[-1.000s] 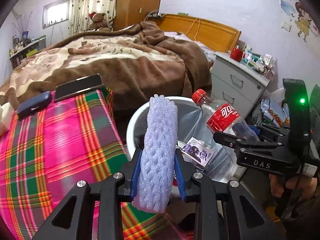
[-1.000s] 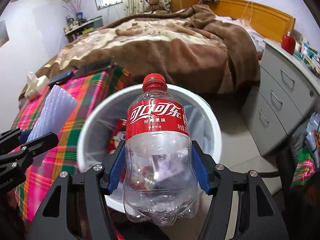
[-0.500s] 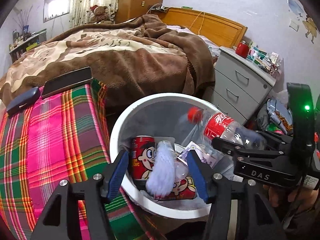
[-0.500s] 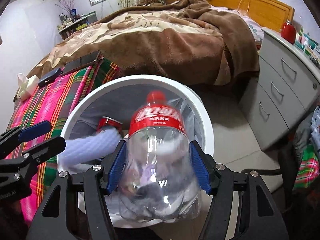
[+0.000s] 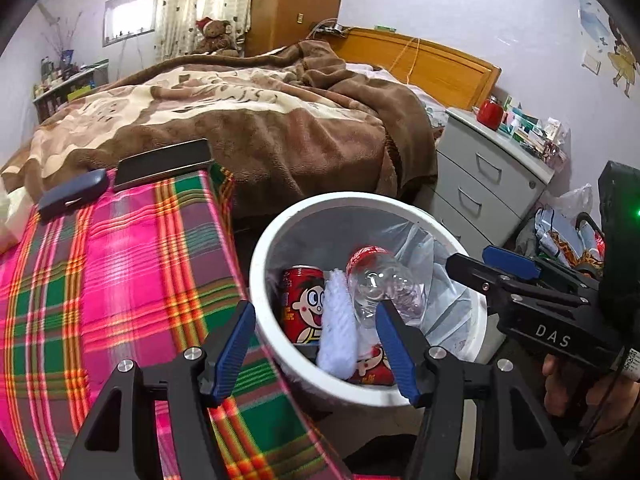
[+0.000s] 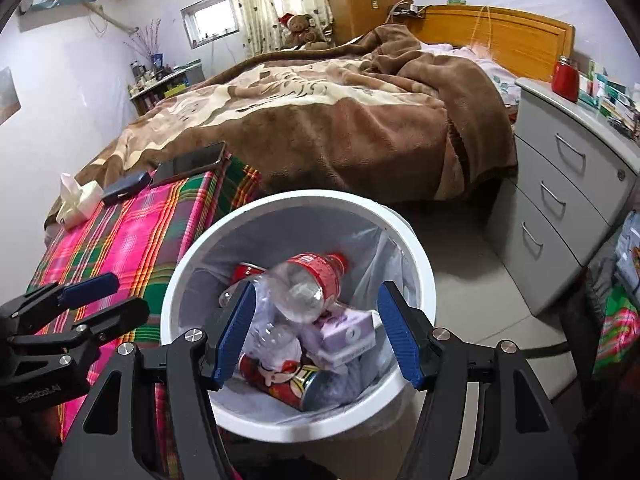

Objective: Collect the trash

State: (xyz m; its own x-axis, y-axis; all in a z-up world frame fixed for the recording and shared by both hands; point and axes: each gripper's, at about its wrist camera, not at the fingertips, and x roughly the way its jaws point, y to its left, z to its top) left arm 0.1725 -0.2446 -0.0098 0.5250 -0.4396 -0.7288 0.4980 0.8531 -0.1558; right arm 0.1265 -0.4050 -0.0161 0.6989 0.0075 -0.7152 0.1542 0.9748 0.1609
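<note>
**Both grippers empty over the bin**

Left gripper [image 5: 316, 348]: jaws just opened, now wide apart, nothing between the pads. Foam sleeve [image 5: 338, 328] lies in the white bin [image 5: 260, 304], below and beyond the jaws, beside a red can [image 5: 300, 304].

Right gripper [image 6: 318, 336]: jaws spread, gripping nothing. Bottle [image 6: 310, 280] lies on its side on the trash in the bin, clear of both pads.
</note>
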